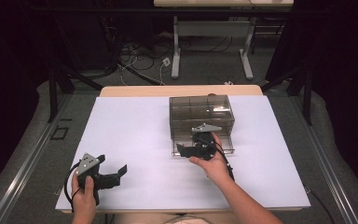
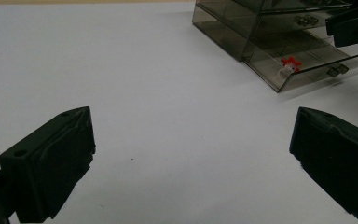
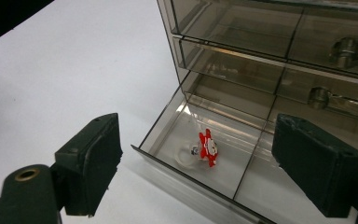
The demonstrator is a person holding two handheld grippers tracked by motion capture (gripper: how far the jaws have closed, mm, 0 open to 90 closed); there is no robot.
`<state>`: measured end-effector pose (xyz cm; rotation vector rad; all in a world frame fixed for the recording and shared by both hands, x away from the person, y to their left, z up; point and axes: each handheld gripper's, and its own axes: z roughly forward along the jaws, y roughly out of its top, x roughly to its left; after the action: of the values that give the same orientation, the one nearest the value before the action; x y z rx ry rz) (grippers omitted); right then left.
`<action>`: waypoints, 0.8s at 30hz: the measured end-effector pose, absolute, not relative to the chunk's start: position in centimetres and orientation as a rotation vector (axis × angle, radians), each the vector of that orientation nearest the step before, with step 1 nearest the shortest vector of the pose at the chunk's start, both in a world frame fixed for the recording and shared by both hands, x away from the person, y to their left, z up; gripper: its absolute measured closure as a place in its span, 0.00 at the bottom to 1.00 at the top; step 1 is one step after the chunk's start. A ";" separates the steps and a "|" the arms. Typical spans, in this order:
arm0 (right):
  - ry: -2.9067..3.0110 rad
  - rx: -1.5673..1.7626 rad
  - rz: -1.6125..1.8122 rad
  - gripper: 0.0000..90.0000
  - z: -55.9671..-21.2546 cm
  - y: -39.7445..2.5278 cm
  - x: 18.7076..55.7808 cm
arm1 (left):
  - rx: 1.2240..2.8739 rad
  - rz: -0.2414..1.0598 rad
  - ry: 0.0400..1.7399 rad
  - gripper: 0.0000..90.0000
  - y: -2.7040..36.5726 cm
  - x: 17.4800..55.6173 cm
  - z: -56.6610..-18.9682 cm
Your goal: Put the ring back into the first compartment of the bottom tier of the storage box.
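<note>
So the smoky clear drawer cabinet (image 1: 201, 122) sits toward the far middle of the white table (image 1: 121, 140), and its bottom drawer (image 3: 200, 163) is pulled out toward the person. Inside the drawer's left compartment lies a little red charm on a clear ring (image 3: 207, 148), looks like a keychain thing, but it's too small to say for sure.

The right gripper (image 1: 196, 148) hangs just over the drawer's open front with its jaws spread wide and nothing between them. My guess is it's lined up to reach in for that charm, since the drawer is open right under it.

The left gripper (image 1: 108, 176) is parked well apart at the near left, jaws also spread and empty, probably just staying out of the way.

No brand, label or writing that I can read anywhere.
</note>
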<state>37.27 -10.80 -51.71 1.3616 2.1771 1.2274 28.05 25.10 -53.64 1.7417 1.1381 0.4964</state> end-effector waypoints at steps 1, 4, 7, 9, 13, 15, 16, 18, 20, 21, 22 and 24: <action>2.175 1.358 1.240 0.16 -51.7 -10.9 37.2 | 1.742 0.497 1.138 0.00 25.1 28.0 -53.6; 2.170 1.367 1.244 0.14 -51.5 -11.2 37.0 | 1.739 0.498 1.138 0.00 25.1 28.0 -53.6; 2.168 1.372 1.258 0.12 -51.3 -11.6 36.8 | 1.740 0.497 1.138 0.00 25.1 28.0 -53.6; 2.157 1.377 1.280 0.12 -51.2 -11.9 36.6 | 1.741 0.500 1.138 0.00 25.1 28.0 -53.6; 2.147 1.368 1.285 0.08 -51.0 -12.7 36.2 | 1.743 0.499 1.139 0.00 25.1 28.1 -53.6; 2.145 1.376 1.295 0.06 -50.9 -13.1 36.0 | 1.743 0.499 1.140 0.00 25.1 28.1 -53.6; 2.148 1.367 1.287 0.05 -50.9 -13.3 35.9 | 1.743 0.499 1.140 0.00 25.1 28.1 -53.7; 2.145 1.366 1.296 0.02 -50.9 -13.7 35.8 | 1.742 0.499 1.141 0.00 25.1 28.1 -53.7; 2.146 1.366 1.301 0.00 -50.8 -14.1 35.6 | 1.742 0.498 1.142 0.00 25.1 28.1 -53.7; 2.143 1.372 1.298 0.00 -50.8 -14.3 35.5 | 1.741 0.500 1.142 0.00 25.0 28.1 -53.7; 2.136 1.379 1.298 0.00 -50.7 -14.5 35.4 | 1.742 0.500 1.142 0.00 25.0 28.1 -53.7; 2.136 1.369 1.287 0.00 -50.6 -14.9 35.2 | 1.741 0.500 1.143 0.00 25.1 28.1 -53.7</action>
<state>35.15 -14.88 -50.65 1.3692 2.1361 1.2871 28.08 25.05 -53.68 1.7414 1.1427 0.4997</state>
